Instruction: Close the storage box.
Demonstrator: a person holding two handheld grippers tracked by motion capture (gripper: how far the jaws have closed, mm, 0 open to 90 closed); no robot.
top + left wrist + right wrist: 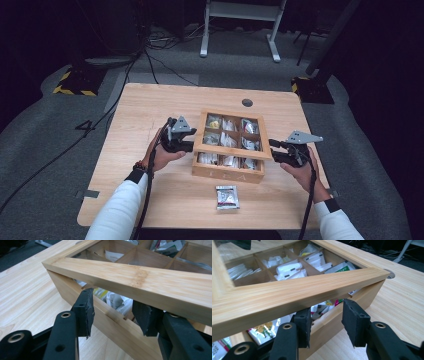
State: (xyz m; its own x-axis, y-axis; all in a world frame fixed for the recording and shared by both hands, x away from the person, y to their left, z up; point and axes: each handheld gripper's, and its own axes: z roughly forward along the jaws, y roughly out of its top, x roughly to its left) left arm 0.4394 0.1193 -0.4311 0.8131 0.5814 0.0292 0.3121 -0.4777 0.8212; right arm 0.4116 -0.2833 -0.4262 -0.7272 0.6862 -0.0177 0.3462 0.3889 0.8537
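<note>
A wooden tea box [227, 174] with a windowed lid [232, 152] stands mid-table, its compartments filled with several tea bags [289, 270]. The lid [140, 280] is lifted a little off the box wall [117, 325], leaving a gap through which packets show. My left gripper [192, 146] is at the box's left side, jaws apart, with its tips [115, 315] at that gap just under the lid edge. My right gripper [272, 150] is at the right side in the same way, its tips [325, 322] below the lid [299, 295] and beside the wall [367, 295]. Nothing is pinched between either pair of pads.
One loose tea packet [227, 197] lies on the wooden table [150, 105] in front of the box. A round cable hole [247, 102] sits near the far edge. Beyond the table are grey floor, cables and a white desk frame [240, 30].
</note>
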